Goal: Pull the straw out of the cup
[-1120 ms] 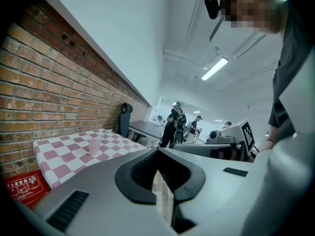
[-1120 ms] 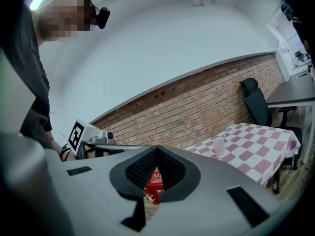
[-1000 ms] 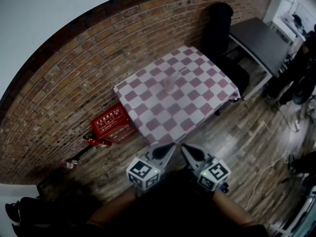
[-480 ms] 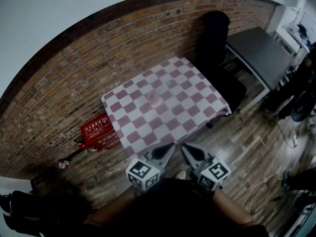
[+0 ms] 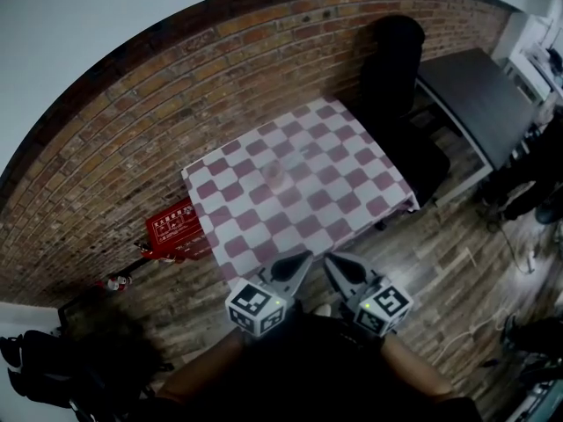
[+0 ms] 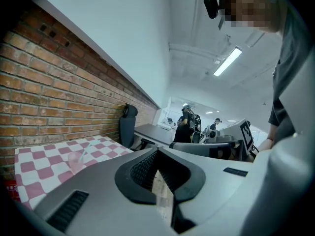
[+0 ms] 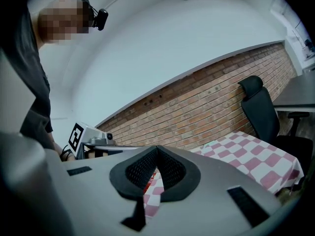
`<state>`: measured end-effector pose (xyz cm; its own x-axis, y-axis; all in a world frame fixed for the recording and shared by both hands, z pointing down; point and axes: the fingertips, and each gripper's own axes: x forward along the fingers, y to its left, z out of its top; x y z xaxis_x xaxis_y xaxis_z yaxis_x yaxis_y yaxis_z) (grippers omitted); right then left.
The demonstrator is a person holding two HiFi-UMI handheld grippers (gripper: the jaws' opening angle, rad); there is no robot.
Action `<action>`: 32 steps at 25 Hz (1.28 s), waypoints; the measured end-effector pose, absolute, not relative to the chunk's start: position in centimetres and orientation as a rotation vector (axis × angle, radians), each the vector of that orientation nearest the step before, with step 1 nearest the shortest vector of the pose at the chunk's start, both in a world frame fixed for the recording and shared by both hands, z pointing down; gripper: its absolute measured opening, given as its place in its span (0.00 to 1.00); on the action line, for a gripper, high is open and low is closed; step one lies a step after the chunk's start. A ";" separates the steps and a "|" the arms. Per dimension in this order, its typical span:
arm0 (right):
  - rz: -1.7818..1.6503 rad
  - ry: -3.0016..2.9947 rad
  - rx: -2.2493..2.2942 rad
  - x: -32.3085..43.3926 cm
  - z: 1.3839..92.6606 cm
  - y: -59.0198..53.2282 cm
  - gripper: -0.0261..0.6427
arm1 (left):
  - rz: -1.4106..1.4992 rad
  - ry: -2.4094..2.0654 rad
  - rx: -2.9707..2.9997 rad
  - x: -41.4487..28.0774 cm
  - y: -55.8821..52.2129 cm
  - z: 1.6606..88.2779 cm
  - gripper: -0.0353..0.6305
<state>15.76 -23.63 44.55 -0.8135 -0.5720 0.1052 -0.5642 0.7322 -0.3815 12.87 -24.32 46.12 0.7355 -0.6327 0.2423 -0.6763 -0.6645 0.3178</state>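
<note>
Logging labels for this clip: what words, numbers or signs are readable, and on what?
Red box: white print, too small and blurred to read.
Cubes on the left gripper and right gripper: square marker patterns, no words.
Nothing else readable.

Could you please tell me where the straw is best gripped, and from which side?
Grip the straw at its bare upper end, above the rim of the cup, probably from above: it leans up out of the open top.
</note>
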 end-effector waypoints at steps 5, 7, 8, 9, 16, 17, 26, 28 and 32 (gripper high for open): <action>-0.632 2.903 -0.944 13.9 44.5 -25.9 0.06 | 0.139 -1.015 2.550 10.9 -26.6 46.1 0.06; -0.640 2.905 -0.953 12.9 44.5 -26.8 0.06 | 0.137 -1.024 2.552 9.6 -27.3 45.9 0.06; -0.638 2.912 -0.951 12.2 44.5 -27.2 0.06 | 0.136 -1.031 2.552 8.8 -27.7 45.8 0.06; -0.633 2.919 -0.940 11.4 44.5 -27.5 0.06 | 0.134 -1.039 2.551 8.0 -28.1 45.6 0.06; -0.627 2.931 -0.855 5.2 43.7 -29.2 0.06 | 0.123 -1.091 2.537 1.9 -29.5 45.1 0.06; -0.620 2.936 -0.854 4.4 43.8 -29.3 0.06 | 0.123 -1.094 2.534 1.0 -29.5 45.2 0.06; -0.638 2.985 -0.762 -0.2 44.3 -30.3 0.06 | 0.100 -1.147 2.467 -3.2 -30.2 46.7 0.06; -0.665 2.981 -0.747 -0.7 44.6 -30.8 0.06 | 0.102 -1.152 2.462 -3.4 -30.8 47.0 0.06; -0.706 2.985 -0.713 -0.5 45.4 -32.4 0.06 | 0.107 -1.177 2.446 -3.2 -32.2 47.2 0.06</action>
<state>-0.54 -32.41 45.36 -0.8976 -0.4272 0.1089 -0.4308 0.7970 -0.4234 -3.24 -32.22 47.22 0.6385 -0.7292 0.2462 -0.7616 -0.5524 0.3390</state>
